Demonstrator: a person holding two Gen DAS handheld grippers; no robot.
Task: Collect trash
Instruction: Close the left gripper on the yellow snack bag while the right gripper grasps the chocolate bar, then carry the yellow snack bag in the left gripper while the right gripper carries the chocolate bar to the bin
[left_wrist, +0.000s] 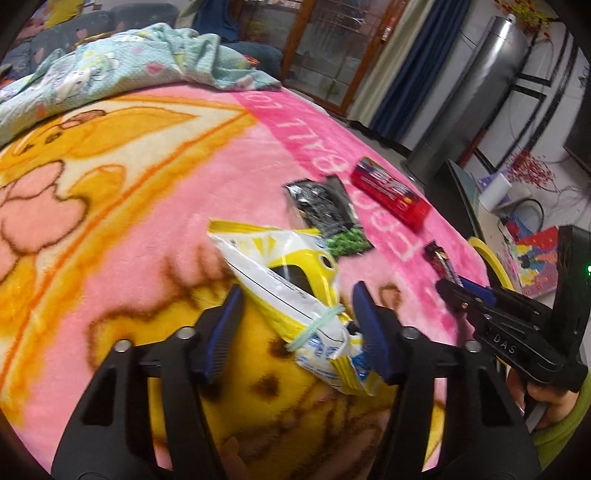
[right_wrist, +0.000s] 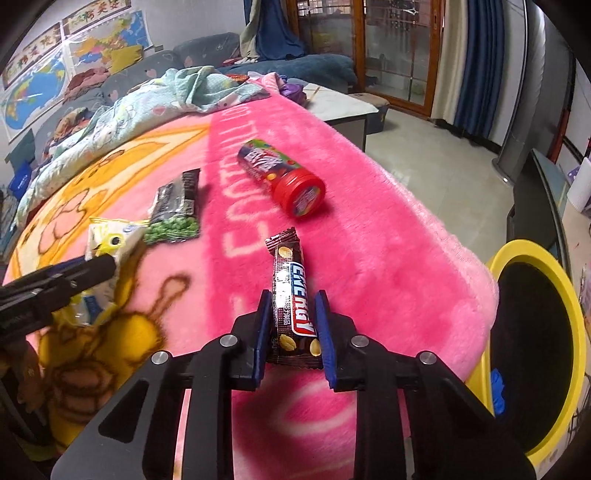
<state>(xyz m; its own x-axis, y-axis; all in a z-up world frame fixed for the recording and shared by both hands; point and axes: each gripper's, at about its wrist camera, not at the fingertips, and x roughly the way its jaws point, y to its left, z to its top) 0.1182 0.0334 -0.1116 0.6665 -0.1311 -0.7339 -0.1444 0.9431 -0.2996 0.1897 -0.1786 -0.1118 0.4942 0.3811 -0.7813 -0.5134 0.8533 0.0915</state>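
A yellow and white snack bag (left_wrist: 291, 291) tied with a green rubber band lies slantwise between the fingers of my left gripper (left_wrist: 295, 299), and both blue pads touch it. In the right wrist view the left gripper (right_wrist: 107, 262) sits at the crumpled bag (right_wrist: 107, 236). My right gripper (right_wrist: 293, 295) is shut on a brown energy bar (right_wrist: 290, 280) lying on the pink blanket (right_wrist: 388, 240). The left wrist view shows the right gripper (left_wrist: 454, 291) on that bar (left_wrist: 439, 258). A black pea packet (left_wrist: 328, 218) and a red sweets tube (left_wrist: 389, 195) lie beyond.
A yellow-rimmed bin (right_wrist: 576, 332) with a dark inside stands on the floor by the blanket's right edge. A crumpled light-blue cloth (left_wrist: 122, 62) lies at the far side. The pea packet (right_wrist: 175, 210) and red tube (right_wrist: 280, 173) lie ahead of the right gripper.
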